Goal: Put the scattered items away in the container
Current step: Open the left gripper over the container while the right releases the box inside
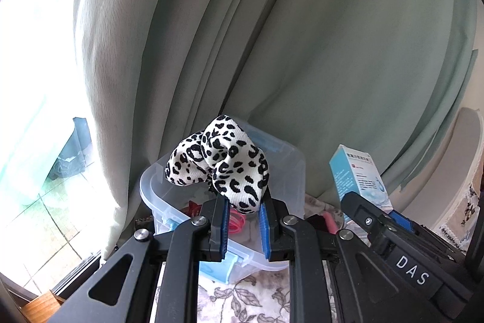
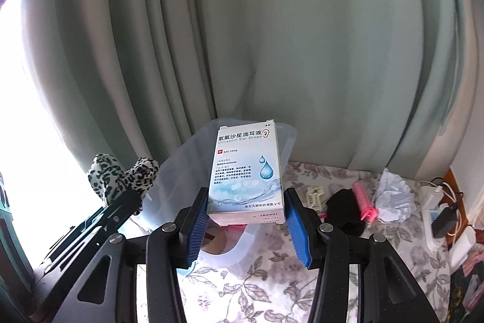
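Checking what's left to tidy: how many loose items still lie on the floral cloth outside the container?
4, right of the clear container: a small card, a black item, a pink clip, crumpled white paper. More may be hidden.

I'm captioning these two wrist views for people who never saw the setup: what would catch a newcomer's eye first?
First, the leopard-print scrunchie, pinched in the left gripper above the clear plastic container. Next, the ear drops box, upright between the right gripper's blue pads over the same container. On the floral tablecloth to the right lie a pink hair roller and crumpled tissue.
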